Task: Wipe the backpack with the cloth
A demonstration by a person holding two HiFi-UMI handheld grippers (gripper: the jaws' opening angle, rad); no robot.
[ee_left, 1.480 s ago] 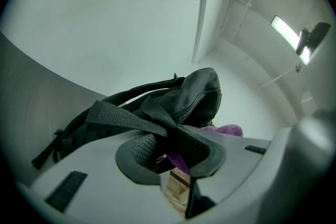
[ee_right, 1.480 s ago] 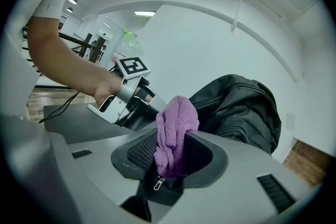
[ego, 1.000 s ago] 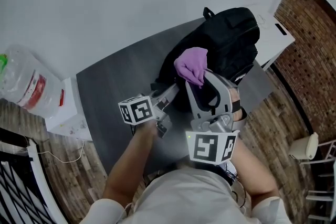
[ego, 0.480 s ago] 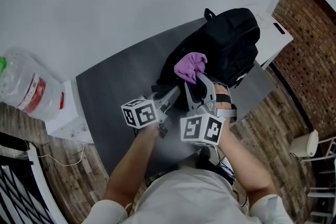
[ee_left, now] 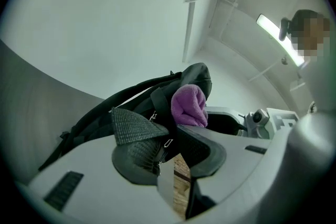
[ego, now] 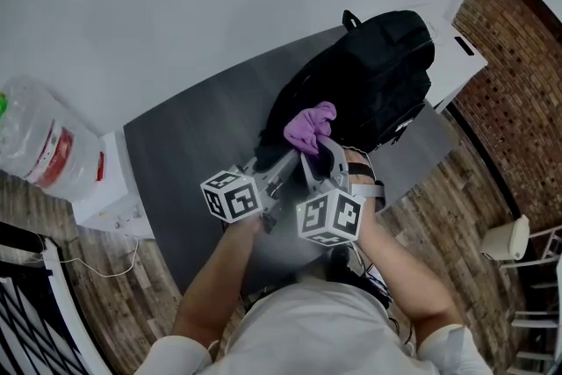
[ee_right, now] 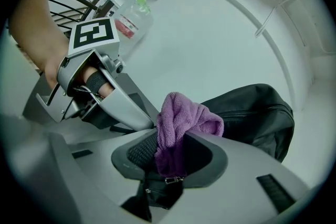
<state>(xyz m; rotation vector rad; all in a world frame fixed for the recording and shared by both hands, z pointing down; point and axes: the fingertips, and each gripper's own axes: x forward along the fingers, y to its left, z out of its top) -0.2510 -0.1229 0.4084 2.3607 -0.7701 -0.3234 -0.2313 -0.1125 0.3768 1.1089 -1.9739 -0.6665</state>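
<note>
Right tongs (ee_right: 169, 157) clench the purple cloth (ee_right: 185, 117) against the backpack (ego: 379, 70). Beside them, left tongs (ee_left: 167, 140) pinch its black fabric. Wiping seems barely begun.

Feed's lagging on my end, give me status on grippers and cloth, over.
Right gripper shut on purple cloth, cloth at the backpack's near face. Left gripper shut on backpack fabric by a zipper pull. Nothing seen in the way.
</note>
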